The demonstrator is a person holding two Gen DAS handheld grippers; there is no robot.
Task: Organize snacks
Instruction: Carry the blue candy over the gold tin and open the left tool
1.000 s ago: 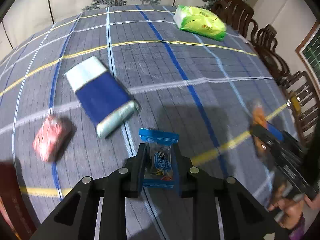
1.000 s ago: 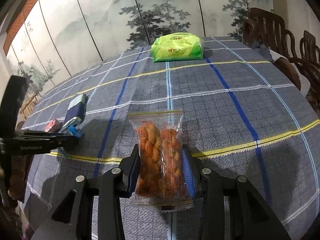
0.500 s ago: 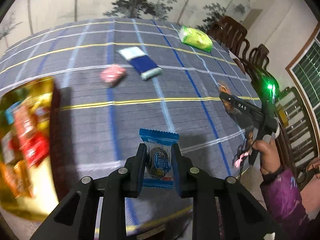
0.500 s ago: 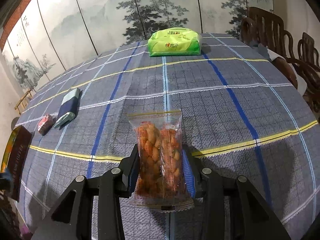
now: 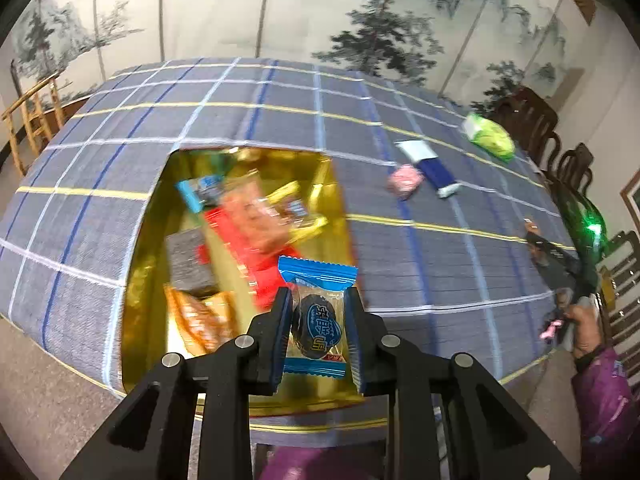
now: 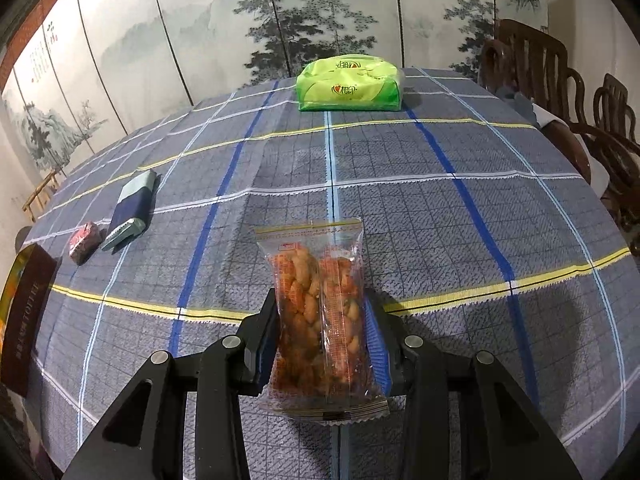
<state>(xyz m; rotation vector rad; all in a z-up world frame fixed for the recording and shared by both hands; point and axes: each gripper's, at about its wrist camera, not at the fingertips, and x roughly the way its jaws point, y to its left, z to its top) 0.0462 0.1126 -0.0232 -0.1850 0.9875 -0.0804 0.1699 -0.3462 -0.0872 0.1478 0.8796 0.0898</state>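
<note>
Left gripper (image 5: 318,334) hovers over the gold tin (image 5: 144,240), fingers clamping a blue-wrapped candy (image 5: 316,320); right gripper (image 6: 324,344) hangs above the surface (image 6: 440,208), fingers pinching a clear snack packet (image 6: 320,312).

plaid tablecloth (image 6: 440,208), painted screen (image 6: 320,20), wooden chairs (image 6: 560,80)

The tabletop (image 6: 440,208) wears a matt woven cloth with a coarse, visible weave. The open tin (image 5: 336,184) has glossy gold walls that look like metal. The biscuit packet (image 5: 318,320) is shiny plastic film, clear over the dark biscuit. The snack bag (image 6: 320,312) is clear, crinkled, glossy film. The green pack (image 6: 348,86) is smooth, slightly shiny wrap. Each claw, left (image 5: 318,336) and right (image 6: 322,344), is matt black plastic with bright metal screws; the chairs (image 6: 560,92) are dark polished wood.
</note>
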